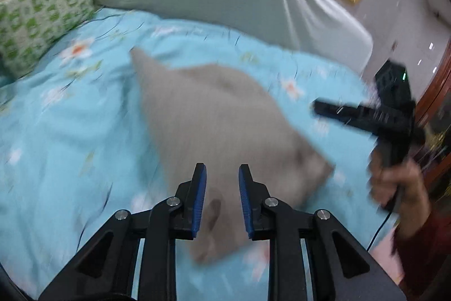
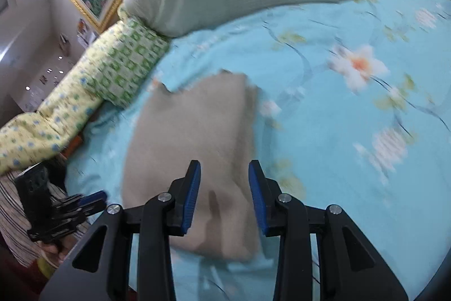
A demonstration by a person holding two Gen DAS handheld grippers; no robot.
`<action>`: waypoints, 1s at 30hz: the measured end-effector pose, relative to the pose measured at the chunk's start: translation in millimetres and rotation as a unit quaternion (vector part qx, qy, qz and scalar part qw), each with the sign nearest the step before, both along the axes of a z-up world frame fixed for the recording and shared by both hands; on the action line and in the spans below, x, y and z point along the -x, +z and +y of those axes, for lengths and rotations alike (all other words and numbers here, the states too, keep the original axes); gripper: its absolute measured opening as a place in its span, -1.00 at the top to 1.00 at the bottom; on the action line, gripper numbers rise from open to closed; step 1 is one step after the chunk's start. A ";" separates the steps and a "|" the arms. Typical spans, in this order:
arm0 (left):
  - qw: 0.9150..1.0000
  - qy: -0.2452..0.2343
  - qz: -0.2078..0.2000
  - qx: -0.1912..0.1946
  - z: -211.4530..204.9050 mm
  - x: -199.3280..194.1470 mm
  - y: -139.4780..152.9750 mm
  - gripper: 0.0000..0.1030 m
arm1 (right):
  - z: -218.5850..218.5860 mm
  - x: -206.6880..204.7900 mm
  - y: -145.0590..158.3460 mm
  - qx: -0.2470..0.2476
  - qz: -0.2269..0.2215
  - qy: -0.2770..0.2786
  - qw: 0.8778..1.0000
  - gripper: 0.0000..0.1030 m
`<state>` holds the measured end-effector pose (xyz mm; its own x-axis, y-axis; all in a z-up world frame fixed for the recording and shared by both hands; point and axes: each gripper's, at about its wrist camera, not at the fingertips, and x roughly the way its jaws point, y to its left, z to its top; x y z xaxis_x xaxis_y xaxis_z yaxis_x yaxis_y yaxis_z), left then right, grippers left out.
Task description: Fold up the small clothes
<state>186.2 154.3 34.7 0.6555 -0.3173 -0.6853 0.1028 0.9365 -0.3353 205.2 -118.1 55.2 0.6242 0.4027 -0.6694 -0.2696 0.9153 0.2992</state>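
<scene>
Both black grippers with blue pads, left and right, hover part-open and empty over the folded grey-beige cloth garment lying mid-bed on the light-blue flowered bedspread, near its front edge.

You are holding the left gripper above the grey garment, its jaws standing apart with nothing between them. The garment is lying blurred on the blue floral bedspread. The right gripper is hovering beside it, gripped by your hand.
</scene>
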 end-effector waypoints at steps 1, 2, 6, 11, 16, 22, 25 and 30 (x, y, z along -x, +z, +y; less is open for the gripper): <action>1.000 -0.003 0.000 0.013 1.4 -15.0 -1.8 0.53 | 9.0 -9.2 -0.3 -0.006 0.002 0.005 1.000 0.29; 1.000 0.000 0.008 0.026 4.3 -34.0 -6.5 0.53 | 22.1 -25.1 -3.7 -0.013 0.009 0.014 1.000 0.29; 0.996 0.047 0.031 0.073 29.4 -76.1 -27.8 0.54 | 45.1 -68.0 -26.8 -0.021 0.041 0.016 0.999 0.29; 0.989 0.072 0.072 0.108 53.6 -100.0 -69.6 0.92 | 28.6 -113.8 -66.2 -0.012 0.070 -0.029 0.997 0.67; 0.991 0.063 0.051 0.110 53.1 -89.3 -77.1 0.92 | 1.5 -112.0 -84.5 -0.085 0.084 -0.045 0.992 1.00; 0.995 0.063 0.046 0.069 44.6 -84.7 -59.2 0.88 | 21.4 -99.7 -68.3 -0.009 0.065 -0.047 0.997 1.00; 0.998 0.055 0.024 0.026 28.7 -51.2 -35.8 0.58 | 23.4 -76.4 -45.1 0.010 0.039 -0.050 0.998 0.92; 0.999 0.022 0.012 0.041 9.9 -4.8 -26.1 0.53 | 23.5 -30.3 -18.3 0.003 0.007 -0.018 1.000 0.85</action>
